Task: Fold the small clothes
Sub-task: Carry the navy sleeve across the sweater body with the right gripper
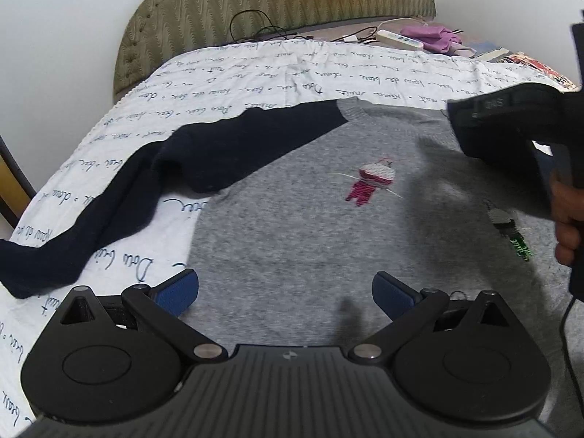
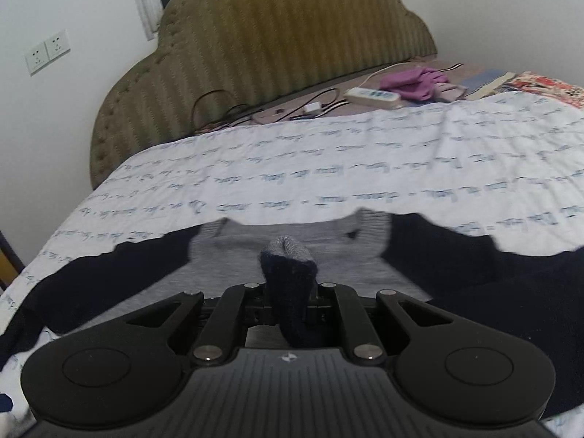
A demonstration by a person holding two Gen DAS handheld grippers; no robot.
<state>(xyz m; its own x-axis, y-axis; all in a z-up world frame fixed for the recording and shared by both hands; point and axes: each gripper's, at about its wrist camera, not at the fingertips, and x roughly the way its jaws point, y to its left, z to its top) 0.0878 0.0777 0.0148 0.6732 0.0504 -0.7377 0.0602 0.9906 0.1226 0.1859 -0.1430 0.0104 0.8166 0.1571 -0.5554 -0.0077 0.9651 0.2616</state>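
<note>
Nearest the left camera: left hand-held gripper (image 1: 285, 288) hangs over the lower body of the sweater (image 1: 310, 226), its 2 blue pads spread wide with nothing between them; released, it looks poised to pin or pick up the hem side

Left pose: tilted steeply down toward the knit, level across, pads above the fabric rather than pressed into it

Nearest the right camera: right hand-held gripper (image 2: 290, 292) is clenched on the sleeve cuff (image 2: 290, 266), a navy tube with a grey end that stands up between the closed fingers

Why held so: gripping the very end of the cuff lets the whole right sleeve be carried over the chest in 1 sweep, which I judge to be the sleeve-fold step

Right pose: angled down more shallowly, aimed at the neckline; from the left wrist view its dark body sits over the right shoulder area with a person's hand (image 1: 569, 215) wrapped round the handle

Sweater: lies flat, front up, on the bed sheet (image 1: 255, 69), grey body with a small pink motif (image 1: 372, 180)

Left sleeve (image 1: 120, 197): navy, stretched out sideways over the sheet, not yet folded

Far end: headboard (image 2: 277, 36), with a power strip (image 2: 372, 95), cables and a purple cloth (image 2: 416, 82) well apart from the sweater
</note>
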